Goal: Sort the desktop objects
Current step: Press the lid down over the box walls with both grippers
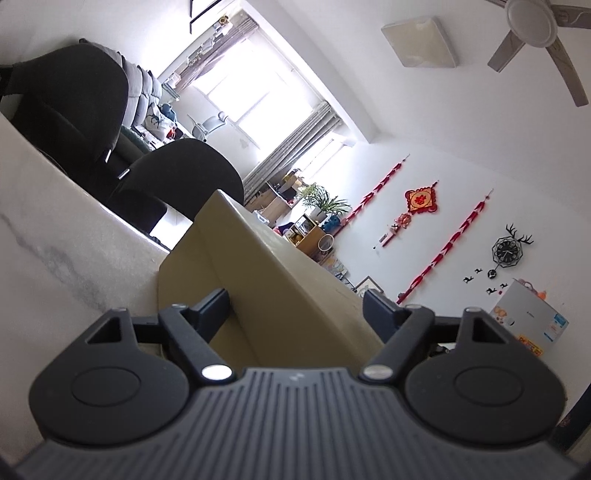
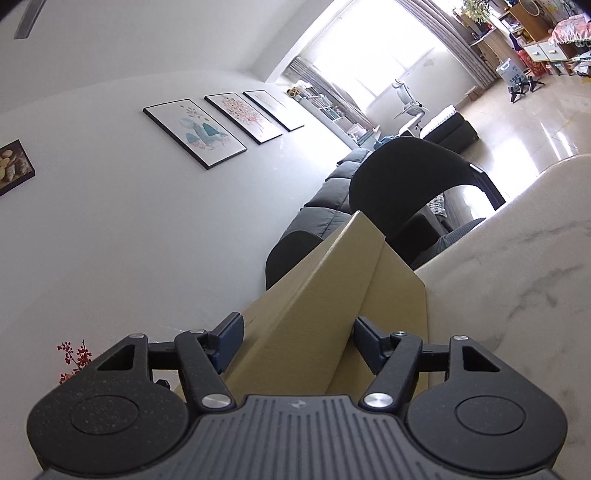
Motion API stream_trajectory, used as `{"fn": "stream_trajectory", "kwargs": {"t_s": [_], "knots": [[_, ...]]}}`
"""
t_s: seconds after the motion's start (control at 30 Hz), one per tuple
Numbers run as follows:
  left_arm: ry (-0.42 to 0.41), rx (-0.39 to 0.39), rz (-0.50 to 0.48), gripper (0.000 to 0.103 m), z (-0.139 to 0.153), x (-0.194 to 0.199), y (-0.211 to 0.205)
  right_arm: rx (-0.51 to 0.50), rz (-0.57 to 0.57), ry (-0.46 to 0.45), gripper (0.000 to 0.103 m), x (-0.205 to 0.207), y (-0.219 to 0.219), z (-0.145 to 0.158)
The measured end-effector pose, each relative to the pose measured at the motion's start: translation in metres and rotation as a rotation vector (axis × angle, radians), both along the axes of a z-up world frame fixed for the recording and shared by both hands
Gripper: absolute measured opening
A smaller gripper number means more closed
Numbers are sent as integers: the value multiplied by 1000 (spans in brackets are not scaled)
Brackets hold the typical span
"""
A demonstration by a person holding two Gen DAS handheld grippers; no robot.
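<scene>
Where the cardboard box [image 1: 266, 273] stood at the far edge of the marble table [image 1: 55, 236], each tool straddled one of its walls. Left gripper [image 1: 295, 314] and right gripper [image 2: 297, 341] had jaws spread, whether pads pressed the cardboard could not be told. Black chairs [image 1: 184, 173] stood beyond the edge.

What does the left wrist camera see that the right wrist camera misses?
Only the left wrist view shows the ceiling fan, the red knot ornament, the clock and a potted plant. Only the right wrist view shows three framed pictures and a grey sofa. Both show a tan cardboard box between the gripper's fingers, the marble table, black chairs and the bright window.
</scene>
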State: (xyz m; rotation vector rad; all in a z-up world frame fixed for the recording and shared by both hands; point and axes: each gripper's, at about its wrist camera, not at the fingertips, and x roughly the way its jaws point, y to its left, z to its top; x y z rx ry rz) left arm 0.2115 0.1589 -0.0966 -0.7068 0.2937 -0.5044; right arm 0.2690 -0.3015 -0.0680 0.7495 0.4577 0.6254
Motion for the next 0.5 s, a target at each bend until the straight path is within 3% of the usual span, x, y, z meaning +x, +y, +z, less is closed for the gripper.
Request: {"fn": "stream_trajectory", "kwargs": {"t_s": [0.13,0.33,0.4,0.5], "knots": [[-64,51,22,74,4,-6,-3,5,1,-8,69,0,0,-1],[-10,78,2,76,13,-7,-2,-8,1,5,70,-1,2,1],[-4,109,-9,83,17,-13,-4,-29,-5,12,71,-5,2,5],[-9,163,-16,87,23,-29,-7,-92,-28,8,82,-19,4,13]]}}
